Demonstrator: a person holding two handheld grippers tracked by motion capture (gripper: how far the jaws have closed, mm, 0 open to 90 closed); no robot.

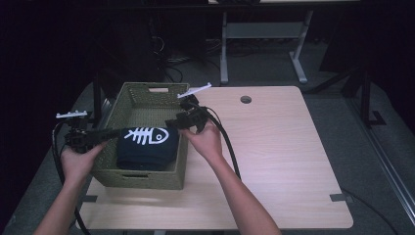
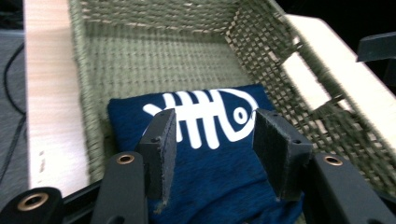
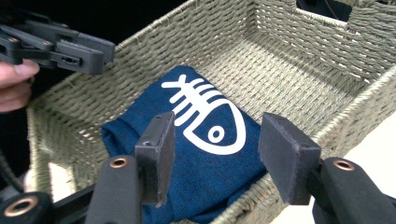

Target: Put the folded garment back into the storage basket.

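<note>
Open room inside the woven basket (image 1: 113,113) at its far half, bare floor between the folded navy shirt (image 1: 147,147) and the far wall with its handle slot. Near half taken up by the shirt, close against the right wall. Basket walls stand in the way from either side. Left gripper (image 2: 212,140) and right gripper (image 3: 215,154) above the shirt, jaws apart. Wide bare tabletop (image 1: 288,147) right of the basket, free for passing.
</note>
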